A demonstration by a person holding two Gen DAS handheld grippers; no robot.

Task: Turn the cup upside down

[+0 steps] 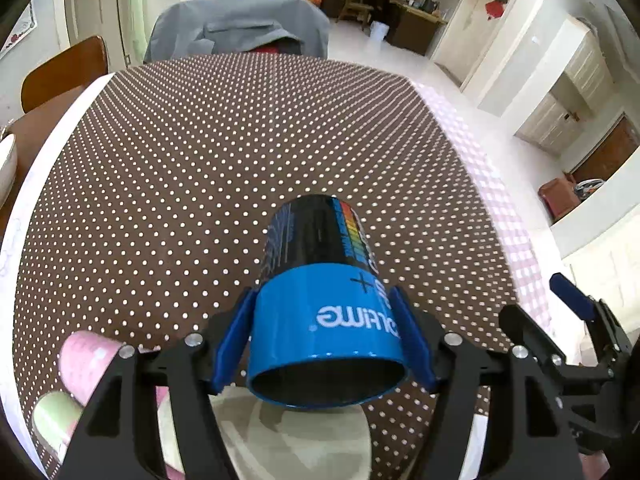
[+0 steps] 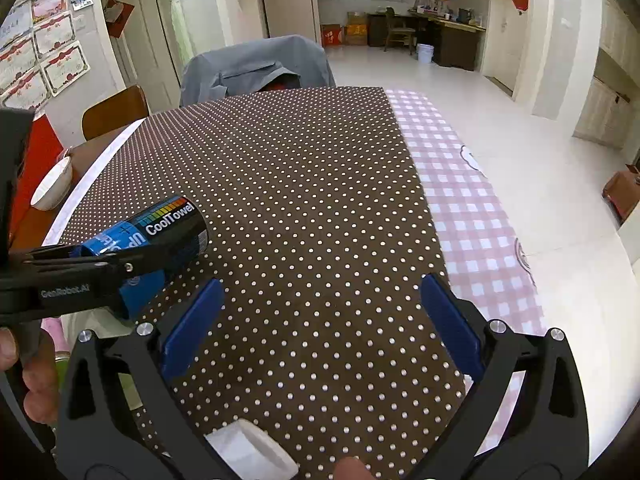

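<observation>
A blue and black cup [image 1: 324, 300] with a rainbow stripe is held between the blue pads of my left gripper [image 1: 322, 344]. It is lifted above the table and tilted, its open mouth toward the camera and its base pointing away. In the right wrist view the same cup [image 2: 160, 236] shows at the left, lying near horizontal in the left gripper [image 2: 100, 264]. My right gripper [image 2: 320, 328] is open and empty over the dotted tablecloth, to the right of the cup.
A brown white-dotted tablecloth [image 2: 300, 200] covers the table, with a pink checked cloth [image 2: 472, 220] along its right side. A white roll [image 2: 252, 448] lies near my right gripper. Pink and green cups [image 1: 80, 364] stand at the lower left. A grey-covered chair [image 1: 240, 28] is behind the table; a white bowl [image 2: 52, 188] at left.
</observation>
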